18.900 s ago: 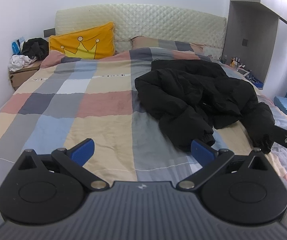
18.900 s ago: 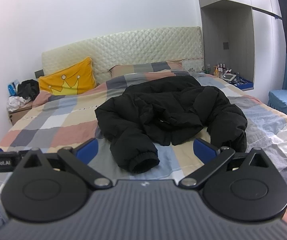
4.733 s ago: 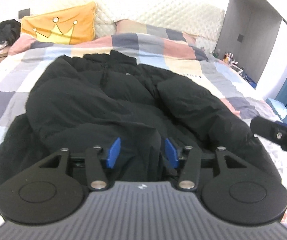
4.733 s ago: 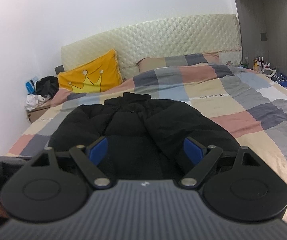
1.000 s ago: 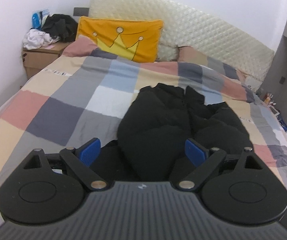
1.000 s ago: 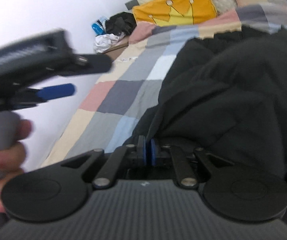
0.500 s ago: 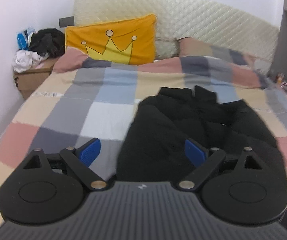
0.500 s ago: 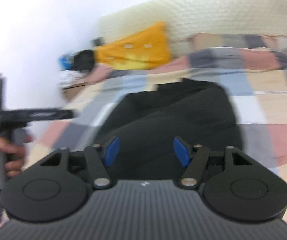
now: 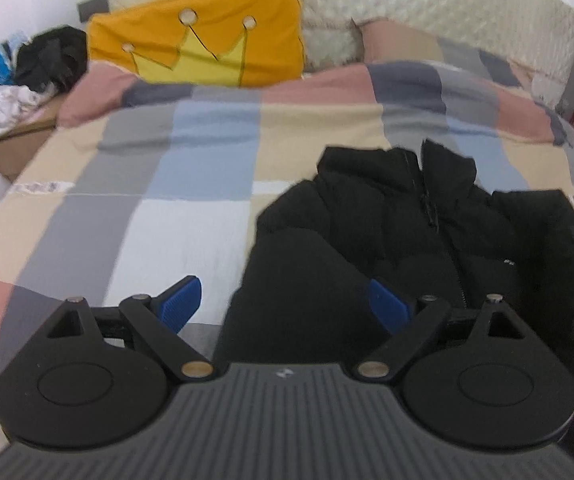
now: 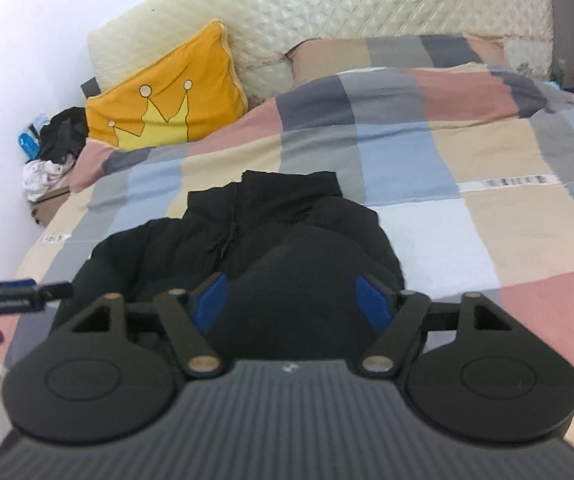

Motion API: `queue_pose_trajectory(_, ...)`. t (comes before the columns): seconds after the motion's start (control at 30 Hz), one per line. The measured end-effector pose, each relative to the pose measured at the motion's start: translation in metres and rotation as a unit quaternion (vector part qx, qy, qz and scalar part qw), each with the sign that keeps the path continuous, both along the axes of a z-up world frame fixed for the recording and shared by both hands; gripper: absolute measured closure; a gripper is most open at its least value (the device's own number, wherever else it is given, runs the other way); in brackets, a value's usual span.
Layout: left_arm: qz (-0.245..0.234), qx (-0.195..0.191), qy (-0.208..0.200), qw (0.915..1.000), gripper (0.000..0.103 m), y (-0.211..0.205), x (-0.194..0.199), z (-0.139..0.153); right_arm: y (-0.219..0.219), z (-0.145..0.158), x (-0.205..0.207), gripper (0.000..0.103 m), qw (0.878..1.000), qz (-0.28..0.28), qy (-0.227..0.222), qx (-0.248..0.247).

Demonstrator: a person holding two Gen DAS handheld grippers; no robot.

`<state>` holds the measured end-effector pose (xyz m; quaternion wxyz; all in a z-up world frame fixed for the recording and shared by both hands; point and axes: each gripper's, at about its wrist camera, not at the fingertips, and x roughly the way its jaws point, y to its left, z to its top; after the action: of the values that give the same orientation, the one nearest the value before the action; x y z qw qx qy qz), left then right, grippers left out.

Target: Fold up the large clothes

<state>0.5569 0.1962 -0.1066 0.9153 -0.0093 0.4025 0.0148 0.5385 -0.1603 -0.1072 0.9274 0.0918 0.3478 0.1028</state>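
1. Black puffer jacket (image 9: 427,240) lies on checked bedspread (image 9: 167,160), collar toward yellow crown pillow (image 9: 203,44), sleeves folded in.
2. Left gripper (image 9: 287,304): jaws wide apart, empty, above jacket's left edge.
3. Right gripper (image 10: 293,300): jaws spread, holding nothing, over jacket's near bulge.

The black jacket (image 9: 427,240), once sprawled open with sleeves flung out beside the yellow crown pillow (image 9: 203,46), had been gathered into a narrow, folded bundle. The right gripper (image 10: 293,300), clamped on the jacket's edge a second before, had spread wide and let go.
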Motion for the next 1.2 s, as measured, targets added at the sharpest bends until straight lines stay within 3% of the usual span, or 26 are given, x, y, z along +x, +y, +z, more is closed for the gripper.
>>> queue_pose_trajectory(0.13, -0.011, 0.035, 0.021, 0.9991, 0.019, -0.010, 0.019, -0.024, 0.008, -0.022, 0.029, 0.029, 0.999, 0.011, 0.034, -0.002)
queue_pose_trajectory(0.27, -0.019, 0.042, 0.042, 0.9981, 0.033, -0.010, 0.029, -0.044, 0.020, -0.043, 0.038, 0.028, 0.997, 0.029, 0.053, -0.055)
queue_pose_trajectory(0.43, -0.009, 0.032, 0.053, 0.9981, 0.042, 0.001, 0.032, -0.059, 0.008, -0.059, 0.044, 0.028, 0.995, 0.029, 0.072, -0.066)
queue_pose_trajectory(0.93, 0.029, 0.011, 0.086, 0.9958, 0.042, 0.029, 0.049, -0.096, -0.032, -0.119, 0.059, 0.028, 0.992, -0.018, 0.114, -0.040)
queue_pose_trajectory(1.07, 0.013, 0.026, 0.086, 0.9959, 0.041, 0.026, 0.043, -0.085, -0.031, -0.118, 0.057, 0.029, 0.992, -0.025, 0.119, -0.032)
queue_pose_trajectory(1.2, 0.004, 0.029, 0.076, 0.9966, 0.041, 0.022, 0.022, -0.052, -0.031, -0.088, 0.035, 0.030, 0.996, -0.017, 0.085, -0.023)
